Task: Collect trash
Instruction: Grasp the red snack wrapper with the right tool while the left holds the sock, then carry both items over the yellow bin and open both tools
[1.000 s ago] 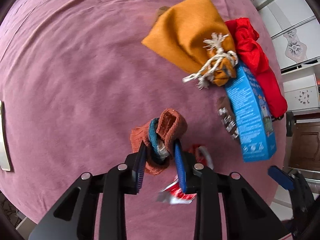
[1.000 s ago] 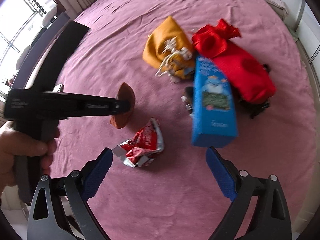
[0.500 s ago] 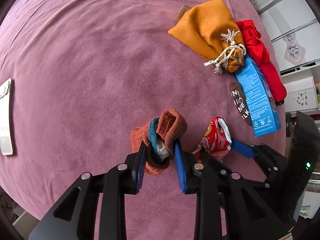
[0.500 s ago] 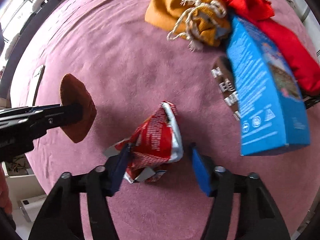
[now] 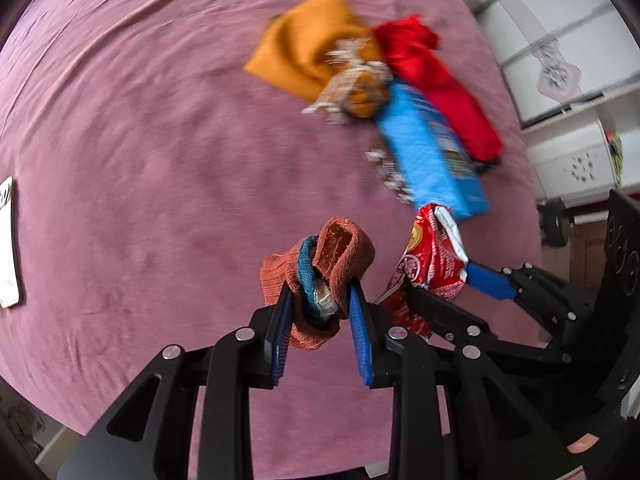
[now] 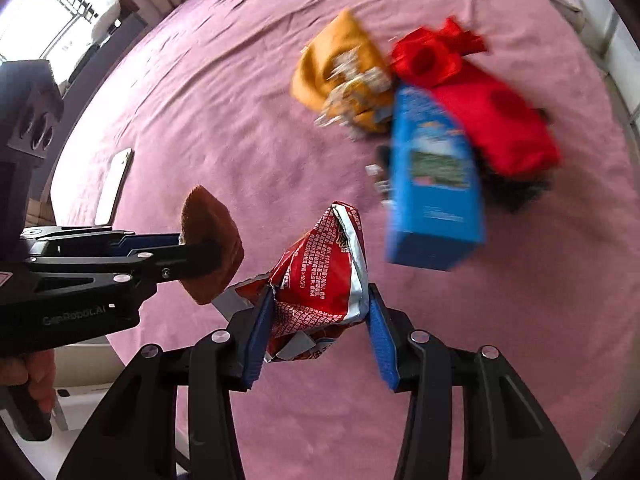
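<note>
A crumpled red snack wrapper (image 6: 320,264) sits between the blue pads of my right gripper (image 6: 320,298), whose jaws are closing and press on both its sides. It hangs clear of the pink bedspread (image 6: 240,100). My left gripper (image 5: 320,292) is shut on a rust-brown knitted sock bundle (image 5: 340,248) with a teal band. The right wrist view has that bundle (image 6: 212,248) just left of the wrapper. From the left wrist, the wrapper (image 5: 432,256) stands close to the right of the bundle.
Beyond both grippers lie an orange drawstring pouch (image 5: 312,56), a red cloth bag (image 5: 436,80), a blue carton (image 5: 428,152) and a small dark wrapper (image 5: 390,176). A flat white device (image 6: 116,184) lies at the bed's left. A person's hand (image 6: 36,372) grips the left handle.
My right gripper came down around the red wrapper, closed on it and raised it off the bed. The left gripper, still holding the sock bundle, shifted and now sits close beside it.
</note>
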`<move>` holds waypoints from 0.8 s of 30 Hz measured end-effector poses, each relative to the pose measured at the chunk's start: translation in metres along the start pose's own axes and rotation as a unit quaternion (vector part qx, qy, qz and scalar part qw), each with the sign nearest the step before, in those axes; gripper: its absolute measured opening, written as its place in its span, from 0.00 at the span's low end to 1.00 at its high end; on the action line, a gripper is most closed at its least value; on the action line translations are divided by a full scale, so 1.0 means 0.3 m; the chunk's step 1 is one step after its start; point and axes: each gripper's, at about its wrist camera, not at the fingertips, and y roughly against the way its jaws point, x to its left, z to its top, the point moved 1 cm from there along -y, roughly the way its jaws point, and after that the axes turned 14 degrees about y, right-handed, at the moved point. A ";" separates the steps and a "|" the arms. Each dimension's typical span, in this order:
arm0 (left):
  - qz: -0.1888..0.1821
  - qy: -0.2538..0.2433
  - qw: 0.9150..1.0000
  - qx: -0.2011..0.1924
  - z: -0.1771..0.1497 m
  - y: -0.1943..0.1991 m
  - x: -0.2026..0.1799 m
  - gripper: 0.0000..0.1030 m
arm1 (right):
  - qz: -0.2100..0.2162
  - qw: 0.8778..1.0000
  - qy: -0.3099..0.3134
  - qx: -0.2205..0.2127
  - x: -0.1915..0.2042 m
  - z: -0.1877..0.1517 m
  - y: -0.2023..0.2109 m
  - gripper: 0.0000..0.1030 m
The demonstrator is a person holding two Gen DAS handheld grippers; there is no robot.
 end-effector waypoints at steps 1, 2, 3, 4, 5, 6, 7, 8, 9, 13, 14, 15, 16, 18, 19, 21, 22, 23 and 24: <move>-0.002 -0.006 1.000 0.001 -0.009 0.015 -0.017 0.27 | -0.004 1.000 -0.003 -0.003 -0.015 -0.021 0.033 0.43; -0.005 -0.016 1.000 0.002 -0.015 0.018 -0.068 0.27 | -0.007 1.000 -0.006 -0.006 -0.041 -0.036 0.061 0.43; -0.008 -0.022 1.000 0.003 -0.021 0.027 -0.094 0.27 | -0.016 1.000 -0.013 -0.011 -0.083 -0.060 0.104 0.43; -0.010 -0.032 0.999 0.003 -0.045 0.034 -0.121 0.27 | -0.020 1.000 -0.017 -0.013 -0.089 -0.079 0.105 0.43; -0.011 -0.046 0.999 0.004 -0.052 0.034 -0.179 0.27 | -0.021 0.999 -0.020 -0.015 -0.110 -0.096 0.129 0.43; -0.012 -0.057 0.998 0.004 -0.062 0.039 -0.219 0.27 | -0.025 0.999 -0.026 -0.019 -0.143 -0.120 0.163 0.43; -0.015 -0.064 0.998 0.005 -0.076 0.056 -0.242 0.27 | -0.030 0.999 -0.031 -0.023 -0.157 -0.144 0.187 0.43; -0.017 -0.075 0.997 0.007 -0.082 0.053 -0.302 0.27 | -0.033 0.998 -0.036 -0.026 -0.174 -0.157 0.203 0.43; -0.019 -0.082 0.996 0.007 -0.091 0.062 -0.331 0.27 | -0.039 0.998 -0.043 -0.030 -0.202 -0.177 0.227 0.43; -0.031 -0.113 0.993 0.016 -0.131 0.053 -0.507 0.27 | -0.062 0.994 -0.076 -0.041 -0.324 -0.269 0.305 0.43; -0.034 -0.121 0.992 0.019 -0.143 0.042 -0.560 0.27 | -0.065 0.994 -0.083 -0.042 -0.345 -0.289 0.326 0.43; -0.035 -0.127 0.991 0.021 -0.152 0.036 -0.591 0.27 | -0.069 0.992 -0.092 -0.045 -0.381 -0.313 0.352 0.43; -0.037 -0.135 0.990 0.023 -0.165 0.023 -0.636 0.27 | -0.075 0.991 -0.100 -0.046 -0.403 -0.333 0.371 0.43; -0.042 -0.149 0.988 0.030 -0.190 -0.003 -0.727 0.27 | -0.082 0.989 -0.114 -0.048 -0.468 -0.395 0.418 0.43; -0.044 -0.155 0.986 0.033 -0.203 -0.017 -0.769 0.27 | -0.087 0.987 -0.123 -0.049 -0.504 -0.427 0.439 0.43; -0.046 -0.170 0.984 0.039 -0.228 -0.041 -0.856 0.27 | -0.092 0.985 -0.136 -0.049 -0.564 -0.468 0.459 0.43; -0.047 -0.177 0.982 0.042 -0.238 -0.056 -0.898 0.27 | -0.096 0.984 -0.145 -0.049 -0.601 -0.495 0.472 0.43; -0.048 -0.185 0.980 0.047 -0.252 -0.074 -0.951 0.27 | -0.099 0.982 -0.152 -0.048 -0.624 -0.516 0.482 0.43; -0.049 -0.190 0.979 0.050 -0.261 -0.087 -0.981 0.27 | -0.101 0.981 -0.161 -0.047 -0.663 -0.552 0.496 0.43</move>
